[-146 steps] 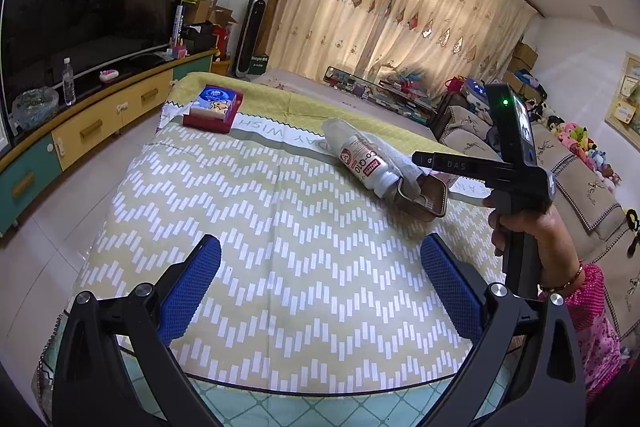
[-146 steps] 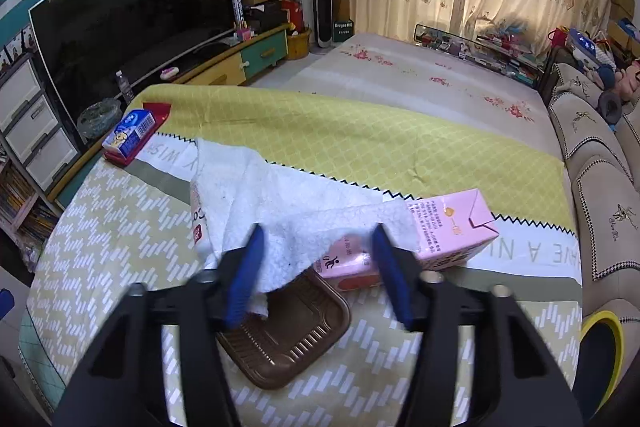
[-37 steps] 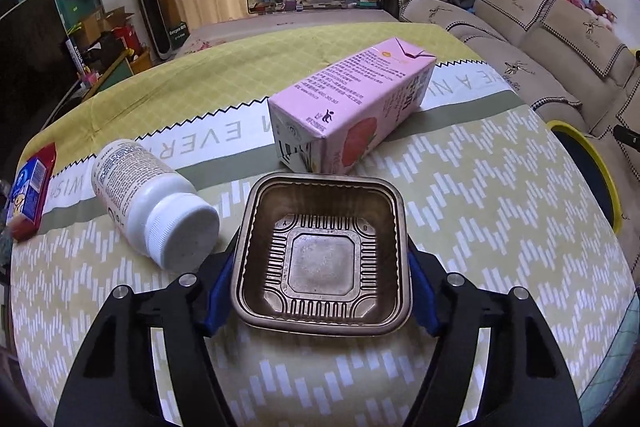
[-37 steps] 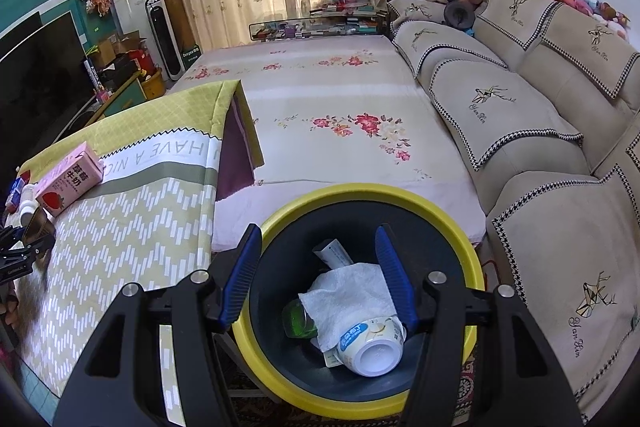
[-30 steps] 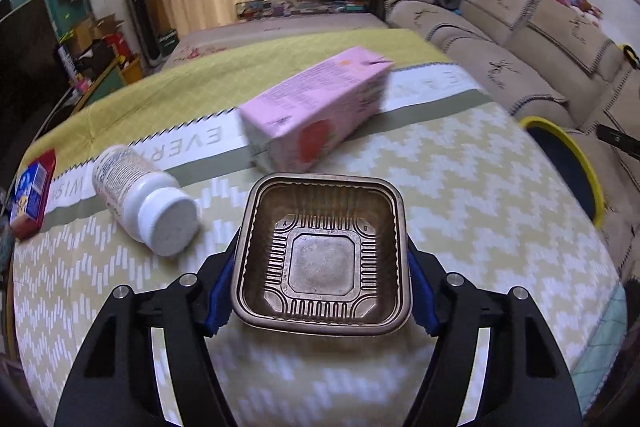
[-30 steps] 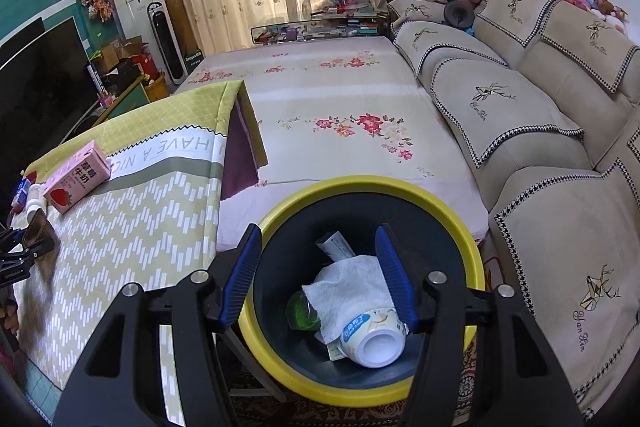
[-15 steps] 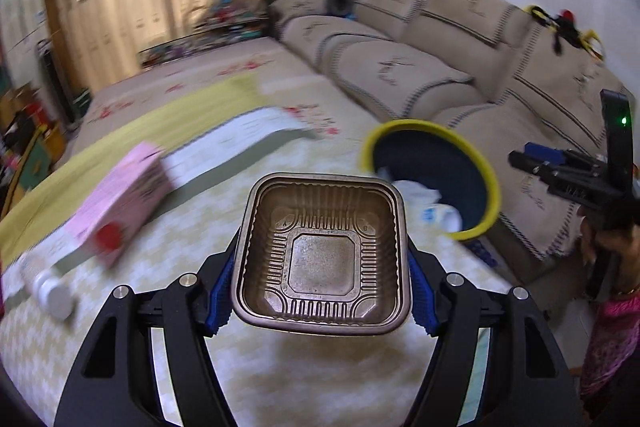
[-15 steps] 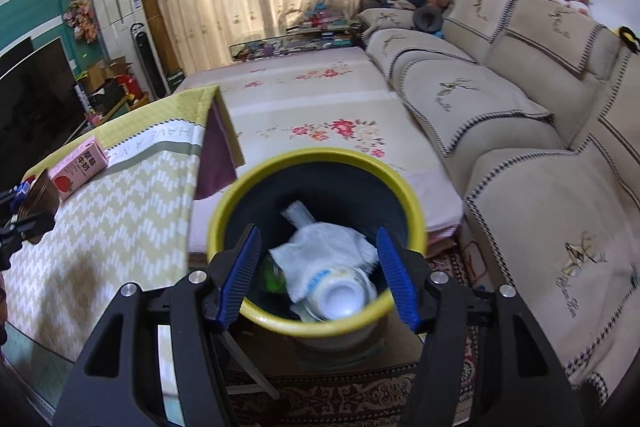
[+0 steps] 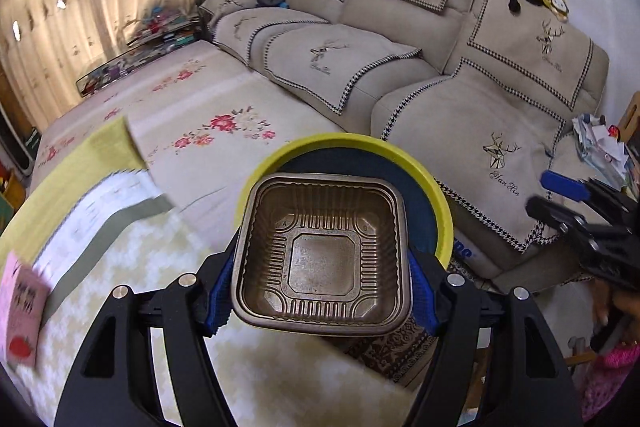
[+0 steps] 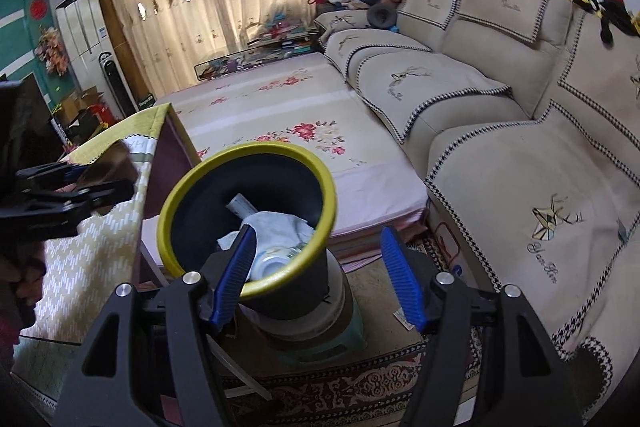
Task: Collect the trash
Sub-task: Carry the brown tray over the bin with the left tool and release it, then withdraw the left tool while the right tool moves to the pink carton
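Observation:
My left gripper (image 9: 320, 291) is shut on a brown plastic tray (image 9: 322, 253), held in the air in front of the yellow-rimmed bin (image 9: 432, 195). In the right wrist view the bin (image 10: 304, 171) stands on a stool and holds a white tissue (image 10: 276, 225), a cup and other trash. The left gripper with the tray (image 10: 106, 165) shows at the left, beside the bin's rim. My right gripper (image 10: 318, 277) is open and empty, just right of the bin. A pink carton (image 9: 22, 311) lies on the table at far left.
The table with a chevron cloth (image 9: 120, 267) lies to the left of the bin. A beige sofa (image 10: 500, 115) runs along the right. A floral mat (image 10: 288, 115) lies behind the bin. A patterned rug (image 10: 360, 387) covers the floor below.
My left gripper has carried the tray from the table to just in front of the bin. My right gripper has drawn back and to the right of the bin.

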A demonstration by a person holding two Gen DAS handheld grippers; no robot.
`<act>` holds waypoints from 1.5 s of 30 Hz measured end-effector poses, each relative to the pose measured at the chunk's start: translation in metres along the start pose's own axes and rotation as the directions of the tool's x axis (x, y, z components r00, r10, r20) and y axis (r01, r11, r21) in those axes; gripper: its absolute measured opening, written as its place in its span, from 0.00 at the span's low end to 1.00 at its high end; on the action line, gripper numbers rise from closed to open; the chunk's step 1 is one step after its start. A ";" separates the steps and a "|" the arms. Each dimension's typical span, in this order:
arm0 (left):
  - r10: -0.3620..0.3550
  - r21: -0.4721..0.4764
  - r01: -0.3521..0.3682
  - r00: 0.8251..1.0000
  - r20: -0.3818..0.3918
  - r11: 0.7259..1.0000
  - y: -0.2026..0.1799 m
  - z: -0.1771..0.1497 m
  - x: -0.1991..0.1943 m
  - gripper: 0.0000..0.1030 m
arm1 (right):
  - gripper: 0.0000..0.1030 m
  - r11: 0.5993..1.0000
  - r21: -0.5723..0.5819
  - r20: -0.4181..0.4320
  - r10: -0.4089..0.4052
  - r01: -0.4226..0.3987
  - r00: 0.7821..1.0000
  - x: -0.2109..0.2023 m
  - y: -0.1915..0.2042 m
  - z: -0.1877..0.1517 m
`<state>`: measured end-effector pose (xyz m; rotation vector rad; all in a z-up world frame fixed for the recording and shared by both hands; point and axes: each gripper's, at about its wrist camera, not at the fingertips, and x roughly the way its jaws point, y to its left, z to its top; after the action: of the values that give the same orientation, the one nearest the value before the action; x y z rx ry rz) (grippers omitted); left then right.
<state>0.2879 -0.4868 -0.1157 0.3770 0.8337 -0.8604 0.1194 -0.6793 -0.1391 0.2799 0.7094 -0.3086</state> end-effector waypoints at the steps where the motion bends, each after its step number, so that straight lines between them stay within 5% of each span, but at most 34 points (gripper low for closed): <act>1: -0.001 0.003 0.001 1.000 -0.008 1.000 -0.001 0.006 0.009 0.68 | 0.60 1.000 0.006 -0.001 -0.001 0.001 1.000 0.000 -0.003 -0.001; 9: -0.002 -0.003 0.002 0.999 -0.050 1.000 -0.016 0.034 0.064 0.81 | 0.61 0.999 0.045 -0.017 -0.004 0.005 1.000 0.004 -0.022 -0.011; 14: -0.002 -0.031 0.001 0.999 -0.034 1.000 -0.009 0.030 0.058 0.83 | 0.61 0.998 0.062 -0.028 -0.002 0.003 1.000 0.009 -0.026 -0.014; 30: 0.095 -0.183 -0.058 0.975 0.203 0.981 0.056 -0.048 -0.110 0.95 | 0.64 0.998 -0.006 -0.034 0.055 -0.055 0.998 0.008 0.019 -0.008; 38: 0.282 -0.327 -0.200 0.932 0.227 0.924 0.132 -0.116 -0.185 0.95 | 0.65 0.985 -0.108 -0.019 0.132 -0.133 0.991 0.001 0.089 0.009; 45: 0.441 -0.483 -0.304 0.875 0.199 0.821 0.213 -0.188 -0.238 0.95 | 0.65 0.958 -0.201 -0.026 0.204 -0.205 0.979 0.006 0.171 0.026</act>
<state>0.2748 -0.1210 -0.0566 0.0003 0.6103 -0.3237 0.2020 -0.5325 -0.0995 0.1583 0.7048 -0.0369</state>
